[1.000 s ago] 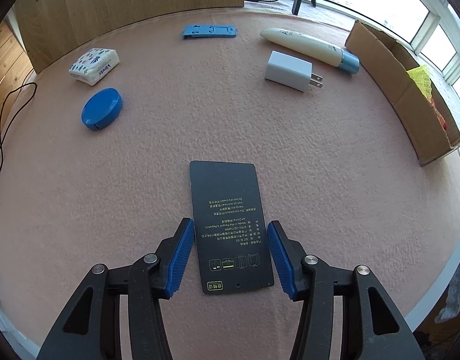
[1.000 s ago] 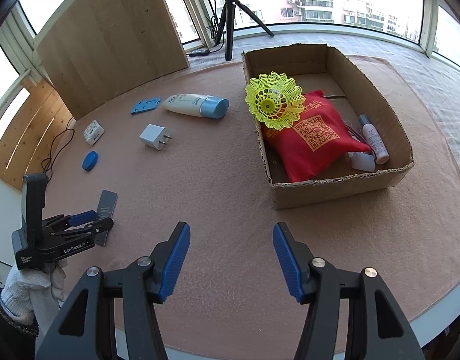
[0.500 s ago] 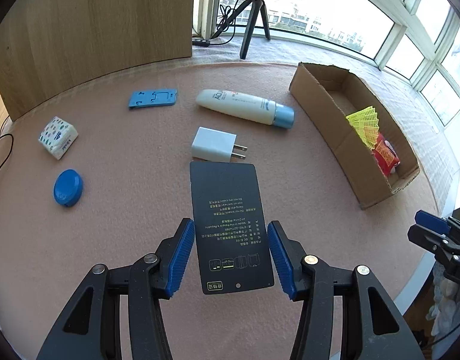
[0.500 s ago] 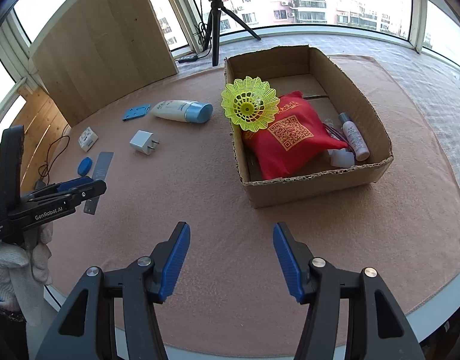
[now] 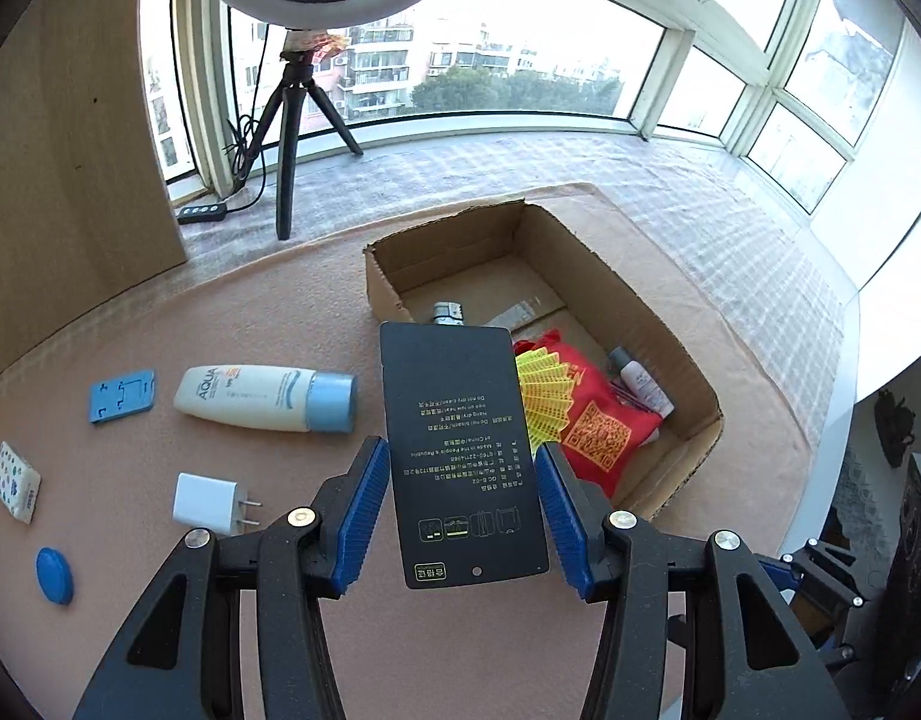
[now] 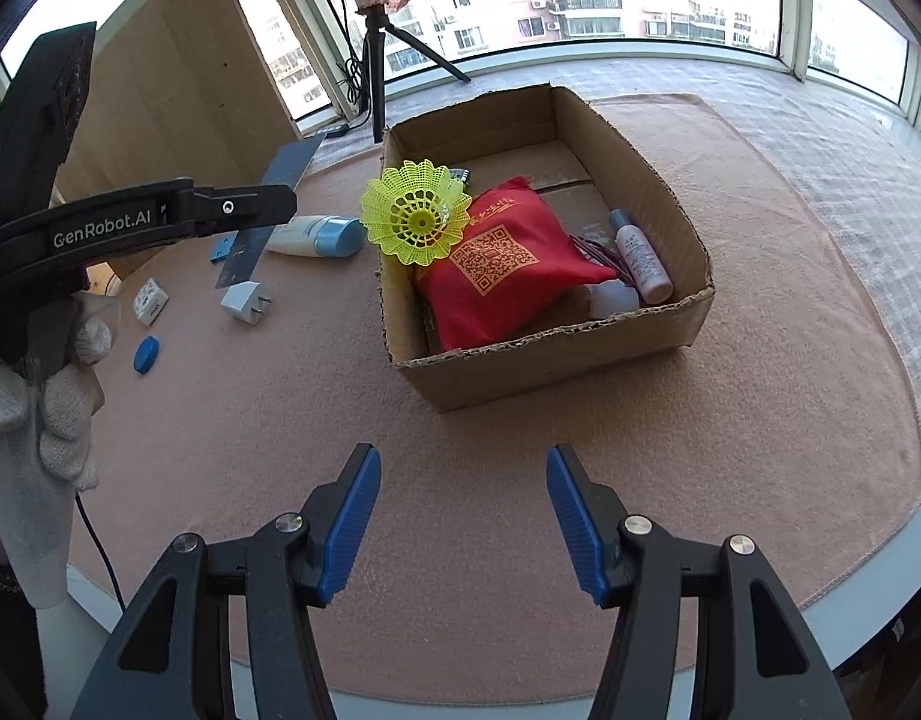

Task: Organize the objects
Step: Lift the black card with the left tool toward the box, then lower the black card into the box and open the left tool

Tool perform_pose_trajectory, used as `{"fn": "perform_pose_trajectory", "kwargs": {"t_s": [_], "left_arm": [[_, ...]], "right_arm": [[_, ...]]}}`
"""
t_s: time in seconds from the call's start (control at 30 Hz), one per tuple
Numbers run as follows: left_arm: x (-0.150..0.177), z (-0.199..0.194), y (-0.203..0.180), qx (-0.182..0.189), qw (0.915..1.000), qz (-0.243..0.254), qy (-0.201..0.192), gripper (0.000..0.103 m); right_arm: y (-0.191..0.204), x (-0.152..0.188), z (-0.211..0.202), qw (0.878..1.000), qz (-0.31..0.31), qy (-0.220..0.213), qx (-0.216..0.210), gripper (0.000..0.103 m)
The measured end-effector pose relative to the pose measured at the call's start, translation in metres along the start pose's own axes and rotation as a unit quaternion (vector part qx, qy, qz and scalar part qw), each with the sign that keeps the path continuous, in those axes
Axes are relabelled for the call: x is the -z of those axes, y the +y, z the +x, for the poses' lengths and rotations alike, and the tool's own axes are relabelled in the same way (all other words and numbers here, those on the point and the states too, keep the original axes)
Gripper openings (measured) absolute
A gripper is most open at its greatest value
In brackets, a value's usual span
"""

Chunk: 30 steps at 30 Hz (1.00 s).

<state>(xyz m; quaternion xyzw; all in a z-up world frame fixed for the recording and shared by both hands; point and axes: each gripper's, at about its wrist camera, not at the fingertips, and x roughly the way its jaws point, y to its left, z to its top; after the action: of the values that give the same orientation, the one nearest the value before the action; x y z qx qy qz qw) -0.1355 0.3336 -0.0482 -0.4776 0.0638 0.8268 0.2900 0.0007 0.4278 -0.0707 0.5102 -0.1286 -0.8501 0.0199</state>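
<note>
My left gripper (image 5: 463, 516) is shut on a flat black packet (image 5: 460, 450) with small printed text, held in the air in front of the cardboard box (image 5: 382, 291). From the right wrist view the same packet (image 6: 268, 210) shows edge-on in the left gripper (image 6: 244, 207), left of the box (image 6: 556, 354). The box holds a red bag (image 6: 496, 276), a yellow shuttlecock (image 6: 415, 213) and a small bottle (image 6: 640, 255). My right gripper (image 6: 463, 516) stands open above the table's near side, with nothing between its fingers.
On the pink mat left of the box lie a white tube with a blue cap (image 5: 262, 399), a white charger (image 5: 211, 504), a blue phone stand (image 5: 121, 396), a tissue pack (image 5: 16, 483) and a blue round case (image 5: 55, 567). A tripod (image 5: 292, 138) stands behind.
The left gripper has lifted the black packet off the mat and swung it right and up toward the box. The right gripper has stayed open, drifting slightly.
</note>
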Motion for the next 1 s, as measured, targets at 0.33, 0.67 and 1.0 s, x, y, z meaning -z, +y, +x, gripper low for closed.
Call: {"fn": "perform_pose_trajectory", "kwargs": {"t_s": [0.33,0.67,1.0], "left_arm": [[-0.053,0.058,-0.069,0.035,0.9986,0.037,0.015,0.054],[-0.071,0.090,-0.098,0.049,0.9975,0.043,0.026,0.055],[-0.070,0.081,-0.088,0.063,0.9972,0.033,0.021,0.055]], "right_arm": [[-0.031,0.002,-0.003,1.000,0.026,0.003,0.011,0.054],[-0.041,0.002,0.000,0.999,0.038,0.006,0.013,0.054],[-0.032,0.000,0.005,0.999,0.034,0.011,0.012,0.054]]}}
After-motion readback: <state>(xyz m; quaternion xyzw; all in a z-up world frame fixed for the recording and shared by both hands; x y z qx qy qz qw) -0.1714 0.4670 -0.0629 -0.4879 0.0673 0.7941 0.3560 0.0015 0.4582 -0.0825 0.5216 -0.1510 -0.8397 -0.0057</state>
